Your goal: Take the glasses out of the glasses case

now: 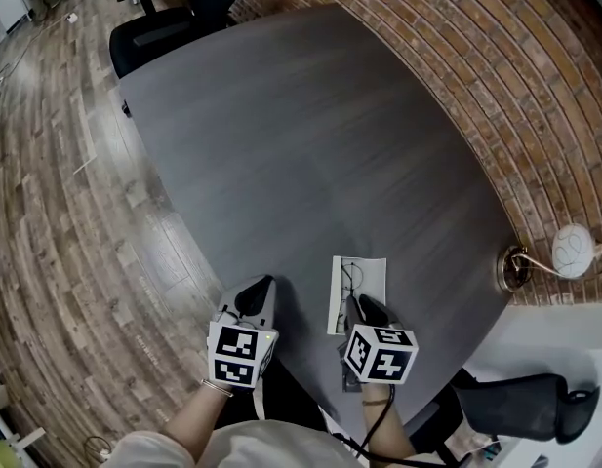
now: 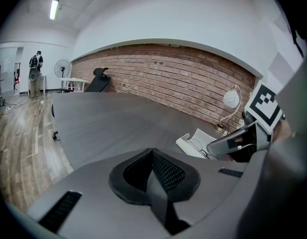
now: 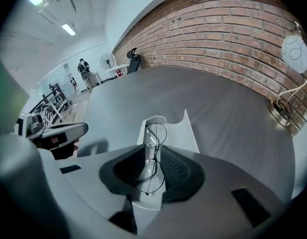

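Glasses [image 3: 153, 156], thin wire frame, lying along the narrow strip of the white glasses case [image 1: 371, 279]. Case opened out flat on the grey table [image 1: 310, 144], close to the near edge, its wider flap spread toward the brick wall [image 1: 476, 57]. Right gripper [image 1: 361, 308] at the case's near end, jaws drawn in on that narrow strip, with the glasses running up between the pads. Left gripper [image 2: 152, 153] near the case on its left, not touching it, jaws pressed together with nothing between them. Farther out: a round white lamp [image 1: 574, 250] on a brass base by the wall, a black office chair [image 1: 174, 18] at the table's far end, and wood floor [image 1: 57, 164] to the left.
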`<act>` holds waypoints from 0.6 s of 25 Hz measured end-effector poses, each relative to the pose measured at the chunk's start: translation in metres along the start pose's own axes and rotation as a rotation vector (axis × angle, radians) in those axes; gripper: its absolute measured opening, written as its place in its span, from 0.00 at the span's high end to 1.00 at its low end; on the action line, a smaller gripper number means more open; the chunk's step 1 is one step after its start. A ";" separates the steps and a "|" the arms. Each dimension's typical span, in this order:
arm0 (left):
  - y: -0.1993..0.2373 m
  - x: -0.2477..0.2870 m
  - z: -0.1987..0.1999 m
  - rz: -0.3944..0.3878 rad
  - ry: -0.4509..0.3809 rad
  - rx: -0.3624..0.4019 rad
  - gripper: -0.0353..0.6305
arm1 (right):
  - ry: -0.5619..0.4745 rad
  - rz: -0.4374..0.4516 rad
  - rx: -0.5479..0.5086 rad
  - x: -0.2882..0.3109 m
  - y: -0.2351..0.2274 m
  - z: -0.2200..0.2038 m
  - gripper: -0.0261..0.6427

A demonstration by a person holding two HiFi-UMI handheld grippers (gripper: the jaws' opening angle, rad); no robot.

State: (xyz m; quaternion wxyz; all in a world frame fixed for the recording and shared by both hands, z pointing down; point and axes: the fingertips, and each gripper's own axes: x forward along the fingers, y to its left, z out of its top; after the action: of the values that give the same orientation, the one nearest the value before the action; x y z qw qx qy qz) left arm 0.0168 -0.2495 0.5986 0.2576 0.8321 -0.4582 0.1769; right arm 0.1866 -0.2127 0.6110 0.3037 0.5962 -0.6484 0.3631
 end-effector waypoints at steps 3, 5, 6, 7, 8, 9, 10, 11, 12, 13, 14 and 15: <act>0.002 0.003 0.000 0.001 0.003 -0.002 0.92 | 0.028 0.005 -0.003 0.005 -0.003 -0.002 0.80; 0.004 0.005 0.001 0.005 0.004 -0.002 0.92 | 0.048 0.013 -0.006 0.008 -0.004 -0.003 0.80; 0.005 0.006 0.001 0.007 0.003 0.000 0.92 | 0.057 0.016 -0.007 0.010 -0.004 -0.004 0.80; 0.006 0.007 0.001 0.008 0.003 0.004 0.92 | 0.064 0.019 -0.008 0.012 -0.004 -0.004 0.80; 0.006 0.008 0.001 0.010 0.002 0.007 0.92 | 0.072 0.021 -0.009 0.014 -0.004 -0.004 0.80; 0.007 0.008 0.001 0.011 0.002 0.008 0.92 | 0.081 0.022 -0.009 0.015 -0.004 -0.004 0.81; 0.008 0.009 0.001 0.012 0.001 0.008 0.92 | 0.091 0.023 -0.011 0.016 -0.004 -0.005 0.81; 0.009 0.009 0.002 0.013 0.000 0.005 0.92 | 0.101 0.024 -0.012 0.017 -0.004 -0.005 0.82; 0.011 0.009 0.002 0.016 0.000 0.002 0.92 | 0.111 0.025 -0.014 0.019 -0.004 -0.006 0.82; 0.012 0.009 0.002 0.019 0.001 -0.002 0.92 | 0.119 0.026 -0.016 0.020 -0.003 -0.007 0.83; 0.014 0.010 0.002 0.023 0.003 -0.007 0.92 | 0.125 0.027 -0.017 0.020 -0.003 -0.007 0.83; 0.015 0.010 0.001 0.026 0.004 -0.011 0.92 | 0.131 0.029 -0.016 0.021 -0.002 -0.008 0.83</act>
State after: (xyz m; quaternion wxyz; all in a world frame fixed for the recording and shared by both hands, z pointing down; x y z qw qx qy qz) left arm 0.0090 -0.2639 0.6071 0.2609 0.8242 -0.4695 0.1795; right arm 0.1866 -0.2181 0.6328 0.3451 0.5593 -0.6386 0.4003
